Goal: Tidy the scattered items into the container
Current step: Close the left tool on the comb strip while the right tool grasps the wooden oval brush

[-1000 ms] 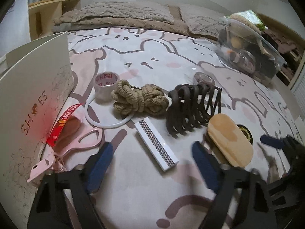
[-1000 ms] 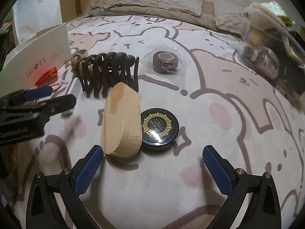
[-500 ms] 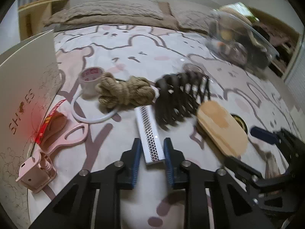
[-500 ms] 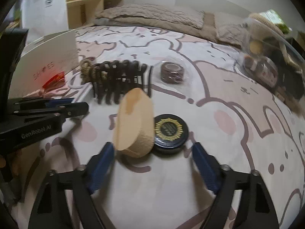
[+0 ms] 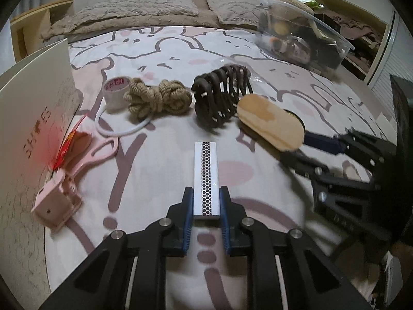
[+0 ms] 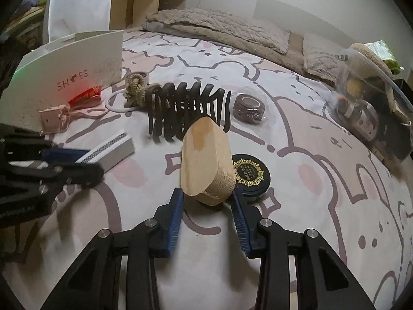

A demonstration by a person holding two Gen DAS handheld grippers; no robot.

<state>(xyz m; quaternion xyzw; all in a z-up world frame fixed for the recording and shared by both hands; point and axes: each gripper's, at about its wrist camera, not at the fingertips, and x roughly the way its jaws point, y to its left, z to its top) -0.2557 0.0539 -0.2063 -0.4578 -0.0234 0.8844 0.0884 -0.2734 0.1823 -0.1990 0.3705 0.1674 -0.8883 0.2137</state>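
My left gripper (image 5: 206, 208) is shut on the near end of a white matchbox (image 5: 205, 175) with a dotted striking strip, which lies on the bed. My right gripper (image 6: 207, 205) has its jaws closed in around the near end of a wooden brush (image 6: 205, 165); both pads touch its sides. The brush also shows in the left wrist view (image 5: 269, 122), with the right gripper's fingers (image 5: 322, 139) around it. A black hair claw (image 5: 222, 98), a rope bundle (image 5: 157, 97), a tape roll (image 5: 116, 90), a pink tool (image 5: 69, 175) and a black round tin (image 6: 251, 177) lie scattered.
A white shoe box (image 5: 28, 134) stands at the left. A clear plastic tub (image 5: 302, 33) with items in it sits at the far right. A wrapped dark tape roll (image 6: 249, 108) lies beyond the claw. Pillows lie at the bed's head.
Both grippers were wide open a second ago. The left one closed on the matchbox and now holds it straight. The right one moved forward and closed around the wooden brush.
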